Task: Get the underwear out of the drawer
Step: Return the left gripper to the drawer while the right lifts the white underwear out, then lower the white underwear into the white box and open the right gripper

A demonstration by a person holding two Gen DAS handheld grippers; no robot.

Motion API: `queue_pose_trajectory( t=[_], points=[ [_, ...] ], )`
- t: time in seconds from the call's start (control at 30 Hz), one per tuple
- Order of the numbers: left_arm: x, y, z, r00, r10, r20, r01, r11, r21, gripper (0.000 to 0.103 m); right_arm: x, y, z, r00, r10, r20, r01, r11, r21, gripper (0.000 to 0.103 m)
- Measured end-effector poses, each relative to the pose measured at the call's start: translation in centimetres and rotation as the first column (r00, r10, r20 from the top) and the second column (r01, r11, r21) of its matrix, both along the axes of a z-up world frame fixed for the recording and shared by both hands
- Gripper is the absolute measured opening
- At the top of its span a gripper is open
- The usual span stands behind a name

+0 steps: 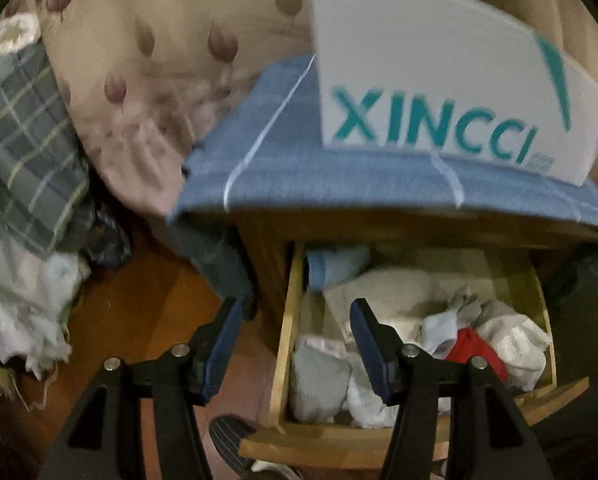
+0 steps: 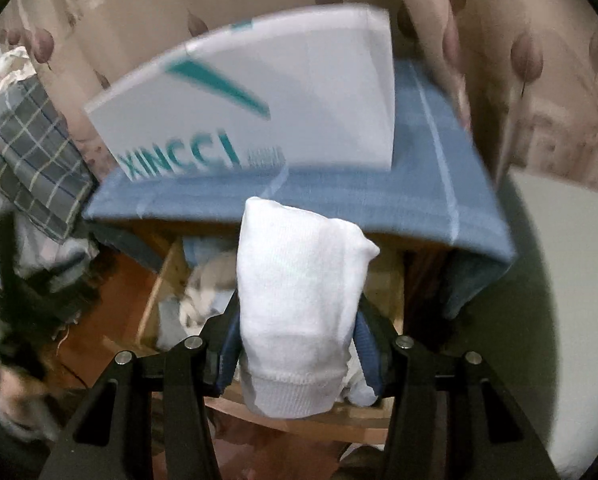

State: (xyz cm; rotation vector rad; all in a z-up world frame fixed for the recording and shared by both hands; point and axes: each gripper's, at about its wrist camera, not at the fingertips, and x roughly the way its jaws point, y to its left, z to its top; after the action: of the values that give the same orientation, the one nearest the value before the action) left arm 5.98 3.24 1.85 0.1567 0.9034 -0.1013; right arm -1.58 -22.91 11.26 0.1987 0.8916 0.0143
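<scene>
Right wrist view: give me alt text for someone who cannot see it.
The right gripper holds a folded white garment above the open wooden drawer of clothes. Behind stands a white box on a blue cloth.

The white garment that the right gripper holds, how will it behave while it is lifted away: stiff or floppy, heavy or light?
The white garment is probably floppy: its knit cloth bulges and folds between the right gripper pads. It looks light, soft fabric only. Its ribbed hem hangs loose below the pads, so it may sag or snag on the drawer edge.
</scene>
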Motion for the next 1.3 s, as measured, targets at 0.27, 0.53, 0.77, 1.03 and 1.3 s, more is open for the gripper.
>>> queue_pose_trajectory(
  t=[0.27, 0.53, 0.77, 1.03, 1.3],
  points=[
    [0.4, 2.2, -0.5, 0.998, 0.056, -0.027, -0.058, 0.996, -0.074, 0.058, 3.8, -0.5, 10.9, 0.989, 0.005, 0.146, 0.002, 0.999, -0.049, 0.047],
    [0.8, 3.1, 0.1, 0.997, 0.075, -0.018, -0.076, 0.991, -0.105, 0.058, 12.7, 0.8, 14.5, 0.993, 0.010, 0.114, 0.000, 0.996, -0.090, 0.047],
    [1.4, 2.6, -0.7, 0.997, 0.015, -0.077, -0.025, 0.992, -0.127, 0.058, 19.4, 0.5, 10.6, 0.997, -0.064, -0.046, 0.055, 0.984, -0.169, 0.047],
    [1.8, 2.6, -1.3, 0.993, 0.009, -0.117, -0.026, 0.989, -0.144, 0.058, 21.9, -1.8, 5.3, 0.970, -0.133, -0.204, 0.105, 0.984, -0.143, 0.050],
    [2.3, 3.0, -1.9, 0.988, 0.028, -0.149, -0.050, 0.988, -0.148, 0.058, 22.5, -0.4, 4.2, 0.969, -0.099, -0.228, 0.037, 0.965, -0.260, 0.052]
  ],
)
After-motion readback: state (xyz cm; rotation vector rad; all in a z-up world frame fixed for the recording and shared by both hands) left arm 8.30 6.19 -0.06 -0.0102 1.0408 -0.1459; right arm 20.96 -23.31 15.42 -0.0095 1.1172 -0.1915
